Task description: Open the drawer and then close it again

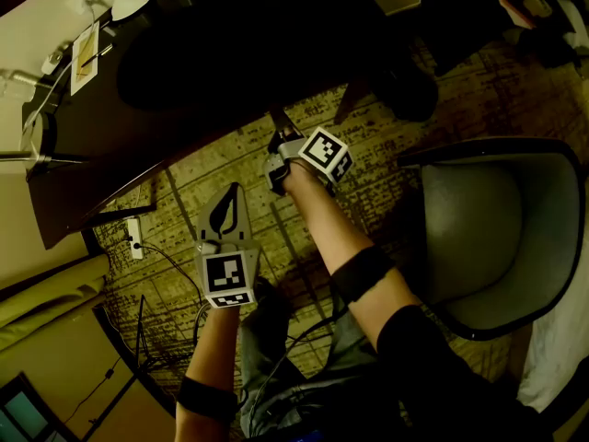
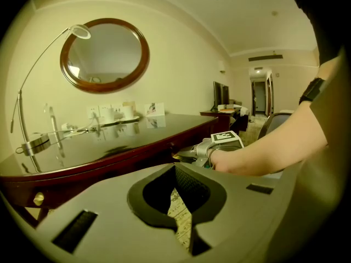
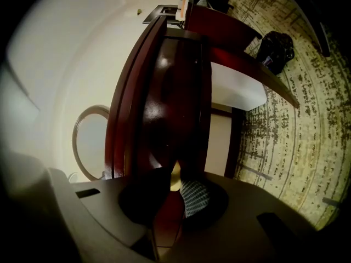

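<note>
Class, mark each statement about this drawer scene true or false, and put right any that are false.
1. The right gripper has its jaws on the brass knob of the drawer. True.
2. The left gripper grips the knob too. False: it is shut on nothing, over the carpet, apart from the desk.
3. The drawer is pulled far out. False: its front looks flush with the desk.
4. A round mirror hangs on the wall behind the desk. True.
5. A grey chair stands on the person's right. True.
</note>
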`<state>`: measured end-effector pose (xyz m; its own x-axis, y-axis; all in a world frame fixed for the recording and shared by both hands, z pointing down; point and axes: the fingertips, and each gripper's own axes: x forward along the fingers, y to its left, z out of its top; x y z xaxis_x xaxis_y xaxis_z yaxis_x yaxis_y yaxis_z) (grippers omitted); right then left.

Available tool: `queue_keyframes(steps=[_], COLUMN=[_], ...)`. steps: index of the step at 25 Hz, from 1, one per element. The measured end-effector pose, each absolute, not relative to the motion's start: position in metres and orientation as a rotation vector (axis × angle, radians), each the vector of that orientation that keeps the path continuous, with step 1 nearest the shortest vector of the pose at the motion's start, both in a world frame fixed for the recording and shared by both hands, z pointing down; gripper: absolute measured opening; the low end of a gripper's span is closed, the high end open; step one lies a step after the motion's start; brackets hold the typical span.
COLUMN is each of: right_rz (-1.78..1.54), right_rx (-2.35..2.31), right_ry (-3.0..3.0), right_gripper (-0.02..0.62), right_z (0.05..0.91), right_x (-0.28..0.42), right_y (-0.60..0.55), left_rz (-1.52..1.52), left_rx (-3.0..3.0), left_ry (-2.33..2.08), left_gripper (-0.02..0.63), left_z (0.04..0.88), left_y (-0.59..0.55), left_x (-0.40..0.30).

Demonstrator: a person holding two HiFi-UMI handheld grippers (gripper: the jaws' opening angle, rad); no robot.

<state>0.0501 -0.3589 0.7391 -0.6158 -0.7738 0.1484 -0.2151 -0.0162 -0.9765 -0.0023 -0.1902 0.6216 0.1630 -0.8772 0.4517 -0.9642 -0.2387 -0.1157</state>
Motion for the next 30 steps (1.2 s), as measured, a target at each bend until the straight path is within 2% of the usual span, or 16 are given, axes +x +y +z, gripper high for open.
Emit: queue_keyframes(steps=[11, 23, 30], right_rz=[-1.673, -1.708, -1.775], right_rx=[-1.012, -0.919, -1.044], right_ry=[1.819, 1.754, 1.785], right_gripper=[0.069, 0.069, 0.069], right_z=[0.737, 0.727, 0.736], right_x=[0.073, 0.129, 0.172], right_y=[-0.308, -0.180, -0.109], left_rz=[0.609, 0.604, 0.629], left_rx=[2.279, 2.348, 2.424], left_ry=[-1.717, -1.536, -1.372], left_gripper=[0.004, 0.004, 0.004], left_z=[0.605, 0.560, 0.555], left_y=[-0.168, -0.107, -0.071], left_x=[0.024, 0.080, 0.123])
